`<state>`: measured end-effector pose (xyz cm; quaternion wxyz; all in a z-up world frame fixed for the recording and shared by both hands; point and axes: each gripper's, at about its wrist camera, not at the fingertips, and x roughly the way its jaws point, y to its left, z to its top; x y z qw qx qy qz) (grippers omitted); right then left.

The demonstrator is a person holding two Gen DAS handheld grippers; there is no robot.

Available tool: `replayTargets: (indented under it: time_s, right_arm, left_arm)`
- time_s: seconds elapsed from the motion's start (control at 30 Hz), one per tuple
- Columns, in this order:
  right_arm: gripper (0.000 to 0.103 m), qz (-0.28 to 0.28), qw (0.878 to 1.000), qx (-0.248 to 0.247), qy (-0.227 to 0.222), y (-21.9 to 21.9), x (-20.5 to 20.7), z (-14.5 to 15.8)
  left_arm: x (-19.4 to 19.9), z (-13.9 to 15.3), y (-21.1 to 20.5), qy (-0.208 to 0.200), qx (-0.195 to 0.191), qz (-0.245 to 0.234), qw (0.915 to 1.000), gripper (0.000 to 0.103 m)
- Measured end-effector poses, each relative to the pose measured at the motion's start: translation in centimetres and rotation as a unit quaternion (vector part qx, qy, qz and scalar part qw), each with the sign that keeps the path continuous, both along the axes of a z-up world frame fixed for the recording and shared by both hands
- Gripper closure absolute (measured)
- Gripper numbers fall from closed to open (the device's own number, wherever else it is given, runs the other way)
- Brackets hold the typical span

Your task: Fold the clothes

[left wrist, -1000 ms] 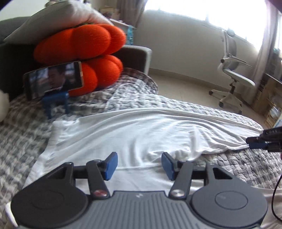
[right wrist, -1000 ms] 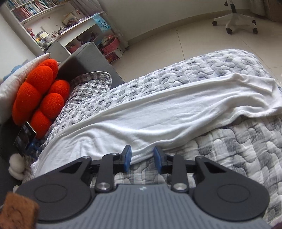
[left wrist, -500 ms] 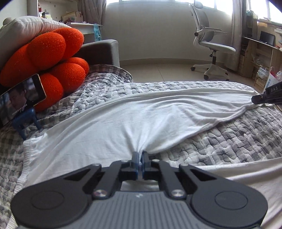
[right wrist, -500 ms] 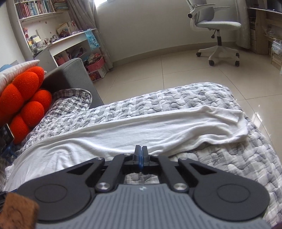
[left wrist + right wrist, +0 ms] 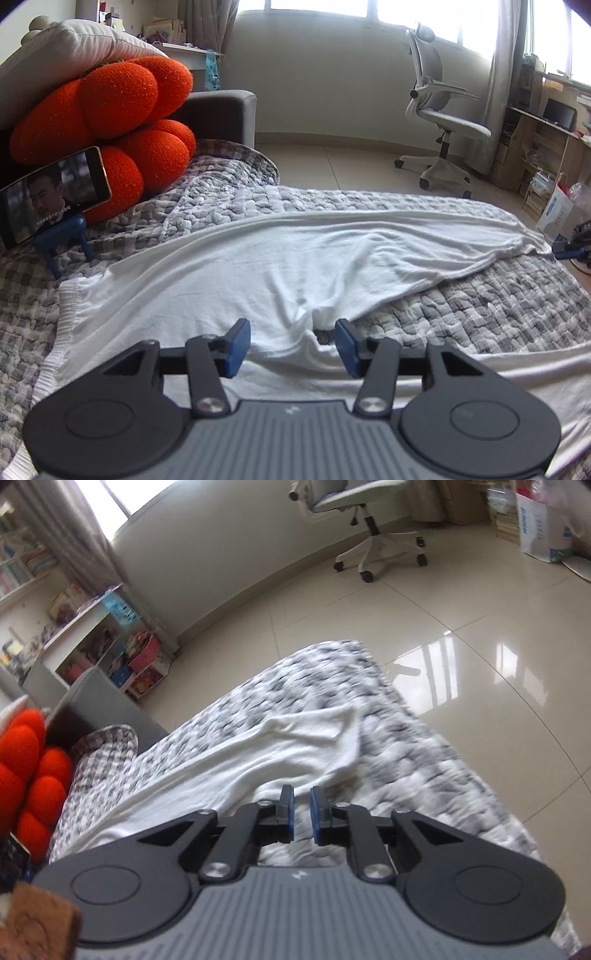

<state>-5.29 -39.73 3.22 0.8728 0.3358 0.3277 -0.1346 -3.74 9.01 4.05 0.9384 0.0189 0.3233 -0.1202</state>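
- White garment is seen spread lengthwise across the grey-and-white quilted bedspread on the bed, its elastic-ribbed edge toward the left of the left wrist view; one layer is folded over along its length, with creases running toward the near middle.
- Left hand-held gripper: jaws are spread, having just been opening. A puckered ridge of the white garment lies between the blue pads, but the pads are not seen pressing on it.
- Right hand-held gripper: jaws stand a narrow gap apart, having just been opening. Cloth is seen beyond and under the tips; nothing is seen pinched between the pads. This view is motion-blurred.
- In the right wrist view the far end of the white garment is noted bunched near the foot of the bedspread, close to the tiled floor.
- Tip of the right hand-held gripper is visible at the right edge of the left wrist view, just beside the garment's far end.
- Orange pumpkin cushions are stacked at the head end under a white pillow.
- Phone is propped on a blue stand against the cushions, screen lit.
- Office chair stands on the floor beyond the bed.
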Motion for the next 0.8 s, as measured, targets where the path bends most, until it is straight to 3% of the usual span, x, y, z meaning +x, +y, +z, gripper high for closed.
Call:
replayTargets:
  time_s: [0.1, 0.13, 0.33, 0.4, 0.47, 0.57, 0.7, 0.8]
  right_arm:
    - [0.076, -0.018, 0.999, 0.037, 0.003, -2.2, -0.2, -0.2]
    - [0.064, -0.02, 0.999, 0.044, 0.005, -2.5, -0.1, -0.3]
    - [0.061, -0.03, 0.998, 0.046, 0.01, -2.7, 1.4, -1.2]
    - [0.066, -0.02, 1.0, 0.016, 0.014, -2.0, 2.0, -0.8]
    - [0.102, -0.007, 0.999, -0.029, 0.027, -1.3, 2.4, -0.6]
    - [0.102, 0.004, 0.995, -0.092, 0.037, -0.9, 2.4, 0.4]
    - [0.102, 0.007, 0.993, -0.12, 0.012, -2.4, 1.4, 3.3]
    - [0.102, 0.025, 0.988, -0.15, 0.035, -2.5, 2.3, 3.5]
  left_arm:
    - [0.7, 0.3, 0.2, 0.002, -0.023, 0.004, 0.9997, 0.051]
    - [1.0, 0.3, 0.2, 0.005, -0.031, 0.005, 0.9995, 0.051]
    - [2.0, -0.9, -1.0, 0.02, -0.029, -0.002, 0.9994, 0.052]
    - [2.5, -1.4, -1.1, 0.026, -0.026, -0.001, 0.9993, 0.051]
    - [3.0, -1.9, -1.1, 0.034, -0.025, 0.003, 0.9991, 0.051]
    - [3.4, -2.1, -1.1, 0.047, -0.022, 0.005, 0.9986, 0.055]
    - [2.4, -0.8, -0.3, 0.033, -0.037, -0.003, 0.9988, 0.055]
    - [3.2, -1.3, 0.2, 0.05, -0.044, 0.005, 0.9978, 0.054]
